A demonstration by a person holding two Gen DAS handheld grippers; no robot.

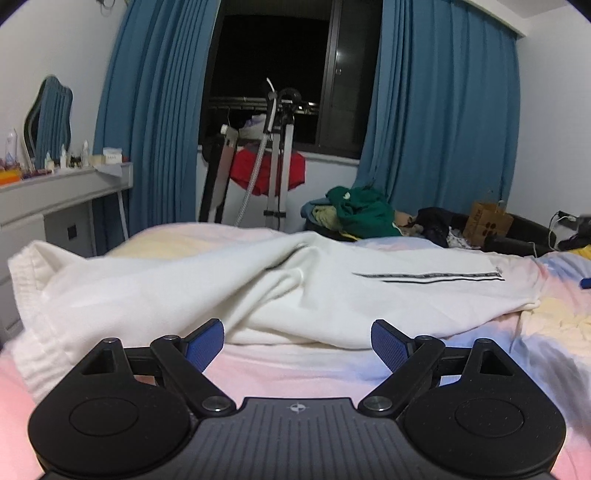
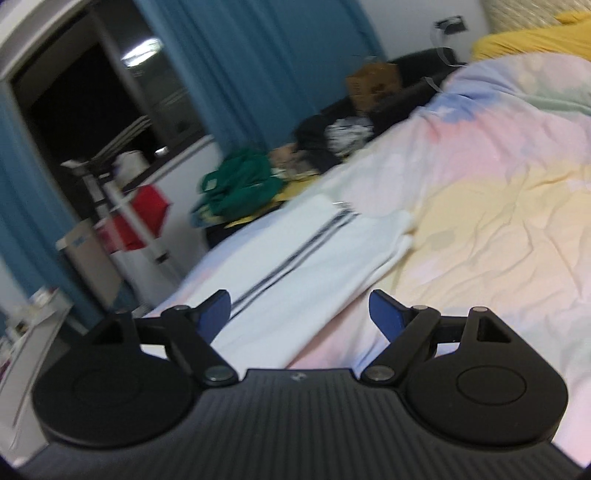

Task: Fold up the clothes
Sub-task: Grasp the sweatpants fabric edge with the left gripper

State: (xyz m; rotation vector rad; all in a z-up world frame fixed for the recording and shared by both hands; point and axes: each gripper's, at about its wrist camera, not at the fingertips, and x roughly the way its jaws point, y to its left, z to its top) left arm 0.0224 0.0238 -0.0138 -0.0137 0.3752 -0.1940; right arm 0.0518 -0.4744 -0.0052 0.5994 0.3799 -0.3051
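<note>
White trousers [image 1: 229, 284] with two dark side stripes [image 1: 428, 277] lie across the pastel bed cover [image 1: 295, 365], waistband at the left, leg ends at the right. My left gripper [image 1: 297, 341] stands open just in front of the folded edge, with nothing between its blue pads [image 1: 205, 343]. In the blurred right wrist view the same trousers [image 2: 295, 266] stretch away to the upper left. My right gripper [image 2: 301, 317] is open above their near end, its blue pads [image 2: 386, 314] touching nothing.
A pile of clothes with a green garment [image 1: 364, 212] sits beyond the bed's far side, beside a brown paper bag [image 1: 487, 221]. A grey dresser [image 1: 55, 195] stands at the left. Blue curtains [image 1: 443, 110], a dark window and a metal stand [image 1: 277, 162] are behind. A yellow pillow [image 2: 535, 35] lies at the bed's head.
</note>
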